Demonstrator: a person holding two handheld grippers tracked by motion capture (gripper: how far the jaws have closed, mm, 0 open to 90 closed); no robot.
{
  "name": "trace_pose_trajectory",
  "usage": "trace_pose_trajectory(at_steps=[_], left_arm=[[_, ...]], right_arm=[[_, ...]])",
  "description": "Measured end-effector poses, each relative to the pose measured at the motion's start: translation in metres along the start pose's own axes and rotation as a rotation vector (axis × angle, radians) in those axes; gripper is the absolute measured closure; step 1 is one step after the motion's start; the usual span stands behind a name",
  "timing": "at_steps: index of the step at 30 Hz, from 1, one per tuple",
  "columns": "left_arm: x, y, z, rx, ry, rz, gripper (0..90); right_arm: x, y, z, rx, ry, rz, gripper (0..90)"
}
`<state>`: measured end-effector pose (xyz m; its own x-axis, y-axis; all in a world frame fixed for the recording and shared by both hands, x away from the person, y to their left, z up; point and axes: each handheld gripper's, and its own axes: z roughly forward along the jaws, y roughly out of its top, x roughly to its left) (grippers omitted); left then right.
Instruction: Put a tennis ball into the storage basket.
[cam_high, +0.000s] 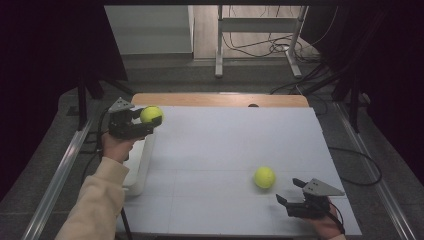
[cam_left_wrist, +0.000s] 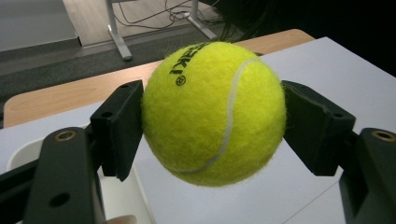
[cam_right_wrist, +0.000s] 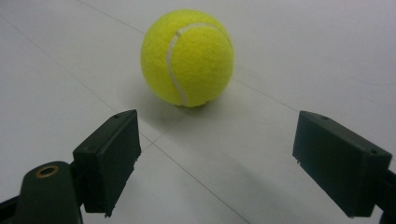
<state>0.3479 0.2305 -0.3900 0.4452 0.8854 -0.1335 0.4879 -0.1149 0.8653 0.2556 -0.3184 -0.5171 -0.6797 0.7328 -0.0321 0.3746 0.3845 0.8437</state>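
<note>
The left gripper (cam_high: 146, 121) is at the far left of the white counter (cam_high: 230, 145). Its two black fingers (cam_left_wrist: 119, 126) pinch a yellow tennis ball (cam_left_wrist: 214, 112), one on each side. This held ball (cam_high: 151, 114) is up in the air, above the counter's left edge. Just below it is a white tray (cam_high: 141, 165), on the left side of the counter.

The right gripper (cam_high: 292, 192) is at the near right. Its fingers (cam_right_wrist: 109, 158) are spread wide and hold nothing. A second tennis ball (cam_high: 264, 177) lies on the counter just past them. In the right gripper view this ball (cam_right_wrist: 187, 57) sits ahead of the gap, a little to the left.
</note>
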Motion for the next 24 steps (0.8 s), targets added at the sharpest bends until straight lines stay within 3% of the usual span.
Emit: trace_pose_trajectory(at_steps=[24], left_arm=[[0.026,-0.004,-0.002,0.025,0.066,-0.043,26.5]], right_arm=[[0.0,0.0,0.0,0.001,0.001,-0.001,15.7]])
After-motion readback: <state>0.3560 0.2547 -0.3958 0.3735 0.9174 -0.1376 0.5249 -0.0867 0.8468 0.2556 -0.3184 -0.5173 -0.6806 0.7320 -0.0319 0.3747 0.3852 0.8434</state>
